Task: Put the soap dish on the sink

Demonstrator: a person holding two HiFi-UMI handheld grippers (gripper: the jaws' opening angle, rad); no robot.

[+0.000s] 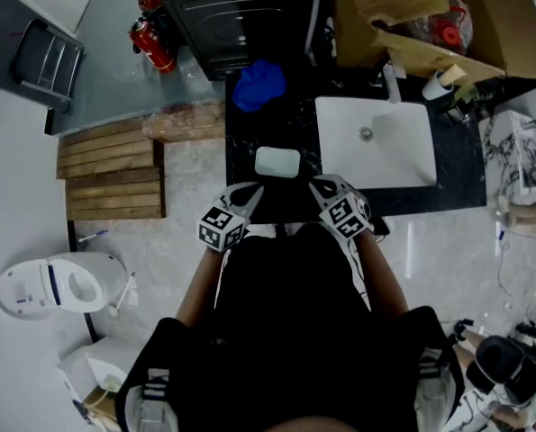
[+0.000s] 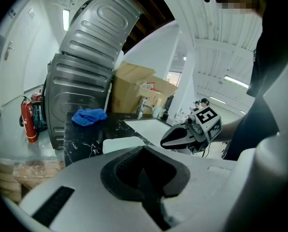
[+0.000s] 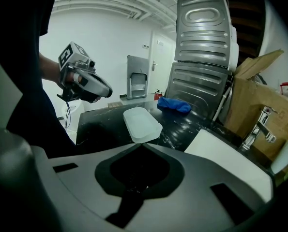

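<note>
The soap dish (image 1: 277,162) is lying on the black counter (image 1: 242,151) beside the sink (image 1: 412,156), both the left gripper (image 1: 253,188) and the right gripper (image 1: 318,185) hovering near it, fingers together, empty.

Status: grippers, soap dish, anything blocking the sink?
Left gripper and right gripper shut, empty, at counter edge. Soap dish on black counter left of sink, not held. Path to sink looks open; blue cloth sits behind.
</note>
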